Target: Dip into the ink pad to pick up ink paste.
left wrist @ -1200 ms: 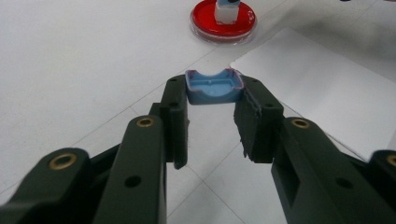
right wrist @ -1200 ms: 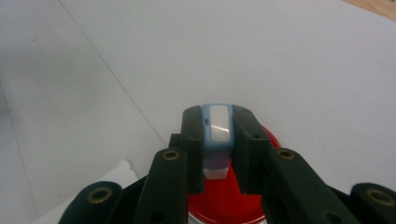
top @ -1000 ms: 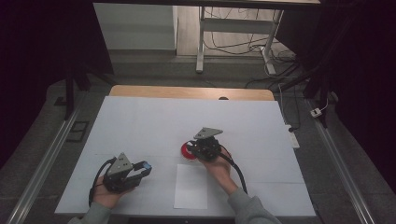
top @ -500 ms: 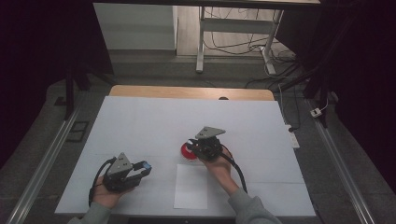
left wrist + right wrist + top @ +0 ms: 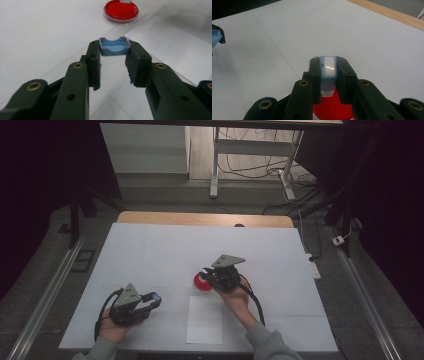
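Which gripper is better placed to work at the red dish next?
Right. The right gripper holds a pale blue piece directly over the red dish; the left gripper sits farther off.

Dim room, grey floor [image 5: 165, 195], white table legs [image 5: 216, 160] beyond, tangled cables [image 5: 250, 167], dark surroundings

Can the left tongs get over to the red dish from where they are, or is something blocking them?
Probably yes. The left tongs face the red dish across bare white table, nothing between. But they are shut on a blue tray, and the right tongs hang over the dish.
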### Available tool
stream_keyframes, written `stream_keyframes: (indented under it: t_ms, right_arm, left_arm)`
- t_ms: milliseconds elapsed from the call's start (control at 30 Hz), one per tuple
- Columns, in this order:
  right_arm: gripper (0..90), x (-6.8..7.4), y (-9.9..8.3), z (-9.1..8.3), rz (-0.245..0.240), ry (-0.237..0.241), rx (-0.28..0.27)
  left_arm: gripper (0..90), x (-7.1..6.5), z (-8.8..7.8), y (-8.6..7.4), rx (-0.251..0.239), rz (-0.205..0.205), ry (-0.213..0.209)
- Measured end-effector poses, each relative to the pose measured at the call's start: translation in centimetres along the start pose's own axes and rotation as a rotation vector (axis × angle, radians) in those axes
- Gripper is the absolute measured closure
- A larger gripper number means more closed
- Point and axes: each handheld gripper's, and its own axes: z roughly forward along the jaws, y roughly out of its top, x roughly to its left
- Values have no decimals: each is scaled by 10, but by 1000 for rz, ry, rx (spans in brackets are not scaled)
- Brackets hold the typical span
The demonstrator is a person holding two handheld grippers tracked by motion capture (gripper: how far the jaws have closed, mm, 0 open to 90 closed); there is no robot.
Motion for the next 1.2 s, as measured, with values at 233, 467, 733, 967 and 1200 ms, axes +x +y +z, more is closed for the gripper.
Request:
stream_keyframes:
  t_ms: [233,467,733,967,1200]
  right_arm:
    - [758,0,2,-6,15,11,-26]
    - [758,-1,3,-11,32,24,-47]
    - [758,-1,4,-19,34,29,-56]
    - [758,-4,2,-27,47,34,-68]
    - [758,-3,1,-34,54,43,-80]
  left_arm:
    - [656,0,0,0,0,-2,1]
    - [656,1,0,0,-2,-2,2]
    - [656,1,-1,0,-3,-5,4]
    - [656,1,-1,0,-3,-4,4]
    - [656,2,-1,-1,-3,-4,5]
